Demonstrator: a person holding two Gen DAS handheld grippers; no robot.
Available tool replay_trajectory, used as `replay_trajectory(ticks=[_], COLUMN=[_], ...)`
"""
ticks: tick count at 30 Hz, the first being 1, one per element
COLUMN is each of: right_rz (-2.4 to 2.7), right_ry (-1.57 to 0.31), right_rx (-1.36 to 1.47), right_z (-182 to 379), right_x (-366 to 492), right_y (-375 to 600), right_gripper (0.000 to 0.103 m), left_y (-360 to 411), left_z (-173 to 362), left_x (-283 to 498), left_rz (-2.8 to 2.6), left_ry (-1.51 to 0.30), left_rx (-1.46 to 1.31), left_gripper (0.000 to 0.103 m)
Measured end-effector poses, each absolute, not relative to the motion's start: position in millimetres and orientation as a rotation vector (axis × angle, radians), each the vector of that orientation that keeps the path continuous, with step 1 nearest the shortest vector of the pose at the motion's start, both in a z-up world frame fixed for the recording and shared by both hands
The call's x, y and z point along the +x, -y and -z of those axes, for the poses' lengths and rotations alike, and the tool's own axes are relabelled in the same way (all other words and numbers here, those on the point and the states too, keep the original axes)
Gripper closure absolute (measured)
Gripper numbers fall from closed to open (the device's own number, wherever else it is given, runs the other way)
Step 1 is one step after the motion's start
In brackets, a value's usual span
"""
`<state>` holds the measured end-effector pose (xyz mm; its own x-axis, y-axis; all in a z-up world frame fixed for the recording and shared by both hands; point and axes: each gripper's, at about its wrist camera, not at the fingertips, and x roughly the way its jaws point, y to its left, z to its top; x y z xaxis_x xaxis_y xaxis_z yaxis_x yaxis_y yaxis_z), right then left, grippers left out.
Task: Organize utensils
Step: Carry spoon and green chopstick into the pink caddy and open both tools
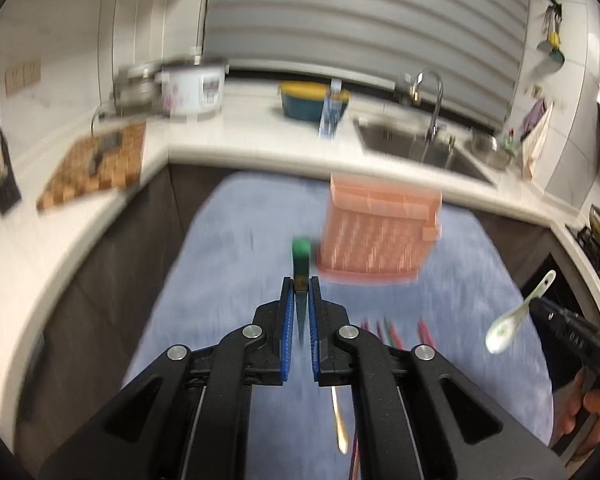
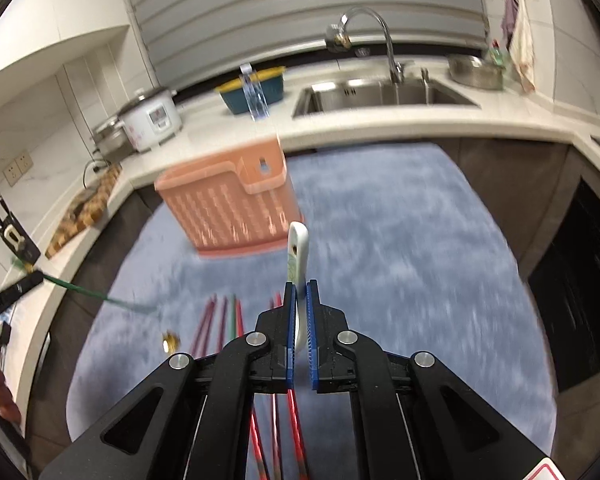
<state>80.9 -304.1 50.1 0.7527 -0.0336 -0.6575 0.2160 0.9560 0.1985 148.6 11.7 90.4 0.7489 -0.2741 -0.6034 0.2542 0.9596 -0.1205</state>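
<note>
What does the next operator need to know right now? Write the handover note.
Left tool: shut on the green-handled utensil, held off the cloth.
Right tool: shut on the white ceramic spoon, also lifted.
Orange basket stands on the blue cloth, ahead of both tools; the frames do not show whether anything is in it.
Done: both utensils picked up.
Left: drop both into the basket, then collect the red and green chopsticks and the gold-handled utensil lying on the cloth.

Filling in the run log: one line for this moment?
left gripper: shut on green chopstick | right gripper: shut on ceramic spoon | orange basket: ahead on blue cloth
</note>
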Motion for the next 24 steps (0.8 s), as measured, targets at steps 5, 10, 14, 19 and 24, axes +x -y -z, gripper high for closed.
replay_trajectory(ticks=[5, 10, 14, 19, 24], right_rz=[0.127, 0.133, 0.136, 0.143, 0.129], right_ry=[-0.642, -0.597, -0.586, -0.636, -0.708], right_rx=[0.252, 0.252, 0.235, 0.245, 0.259], right_z=[-80, -98, -99, -74, -40], right_x=[131, 187, 222, 258, 277], right_y=[308, 312, 309, 310, 308], right_gripper=[0.098, 0.098, 0.098, 0.098, 0.098], left_y=[1, 18, 33, 57, 67], left_z=[-145, -189, -200, -173, -131], left_x=[184, 213, 233, 266, 288], left_rz=[0.296, 0.328, 0.350, 0.360, 0.359], left_ry=[-0.544, -0.446, -0.407, -0.467, -0.565], left_rx=[-0.049, -0.083, -0.100, -0.097, -0.093], left_gripper=[0.096, 0.096, 0.096, 0.096, 0.096])
